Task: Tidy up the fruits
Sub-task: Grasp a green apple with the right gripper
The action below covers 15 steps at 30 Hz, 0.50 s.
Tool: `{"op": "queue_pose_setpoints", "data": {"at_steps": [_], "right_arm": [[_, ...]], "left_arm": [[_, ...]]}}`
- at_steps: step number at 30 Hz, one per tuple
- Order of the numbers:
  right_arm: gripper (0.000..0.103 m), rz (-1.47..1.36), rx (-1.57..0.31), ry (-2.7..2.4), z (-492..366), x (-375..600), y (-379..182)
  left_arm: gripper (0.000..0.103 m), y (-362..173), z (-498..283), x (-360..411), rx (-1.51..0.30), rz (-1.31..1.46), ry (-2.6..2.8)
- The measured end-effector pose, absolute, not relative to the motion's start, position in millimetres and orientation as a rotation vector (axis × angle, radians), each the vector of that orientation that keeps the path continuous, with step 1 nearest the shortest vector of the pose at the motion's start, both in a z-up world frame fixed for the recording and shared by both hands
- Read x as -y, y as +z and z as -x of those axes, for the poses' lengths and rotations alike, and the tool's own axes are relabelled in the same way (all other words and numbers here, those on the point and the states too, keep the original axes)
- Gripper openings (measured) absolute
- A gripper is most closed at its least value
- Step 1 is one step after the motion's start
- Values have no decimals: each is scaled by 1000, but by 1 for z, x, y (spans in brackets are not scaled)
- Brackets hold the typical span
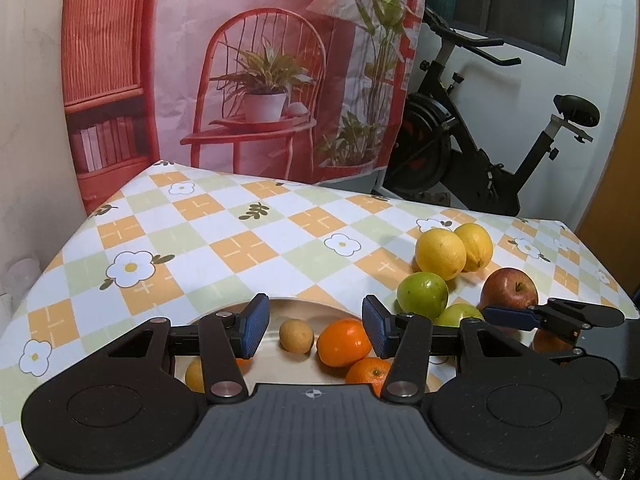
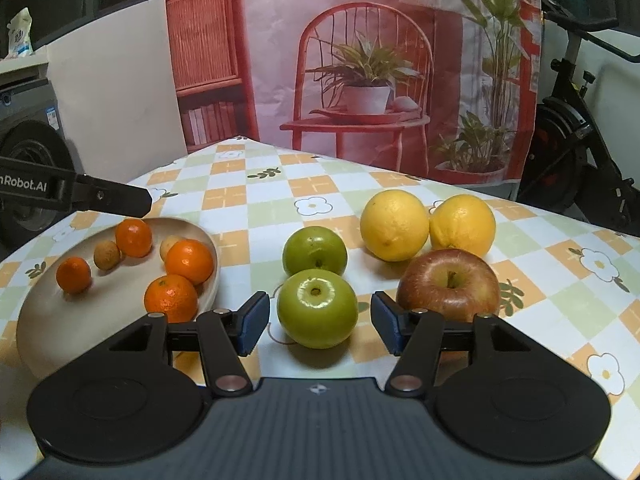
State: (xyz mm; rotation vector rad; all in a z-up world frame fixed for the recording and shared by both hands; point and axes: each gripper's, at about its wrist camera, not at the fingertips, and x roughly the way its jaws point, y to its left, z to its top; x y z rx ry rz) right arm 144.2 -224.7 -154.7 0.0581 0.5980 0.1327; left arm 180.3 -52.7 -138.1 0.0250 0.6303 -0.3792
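Small orange mandarins (image 2: 189,261) and tan longans already sit in the round beige plate (image 2: 56,328), lower left. Two green apples, two yellow lemons and one red apple (image 2: 449,284) remain on the checked bench. The near green apple (image 2: 317,308), mid-frame, stands stem-up, roundish, between the right gripper (image 2: 318,322) jaws, parted and not touching. Left gripper (image 1: 316,330) jaws hang parted, empty, over the plate.

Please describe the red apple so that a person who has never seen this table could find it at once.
On the checked tablecloth, look to the right of the beige plate, where five large fruits lie loose. The red apple sits nearest on the right, just before two yellow lemons. It is the only red fruit; the others are green or yellow.
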Motion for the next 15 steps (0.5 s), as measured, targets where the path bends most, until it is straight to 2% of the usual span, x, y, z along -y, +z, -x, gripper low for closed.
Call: {"op": "queue_pose_setpoints", "data": {"at_steps": [4, 8, 15], "right_arm": [[58, -57, -615, 135, -151, 224, -160], [51, -70, -617, 135, -154, 224, -163], [51, -102, -616, 138, -149, 230, -162]], "left_arm": [[54, -140, -180, 53, -636, -26, -382], [54, -142, -180, 53, -642, -29, -382], [54, -139, -177, 56, -638, -42, -387]]}}
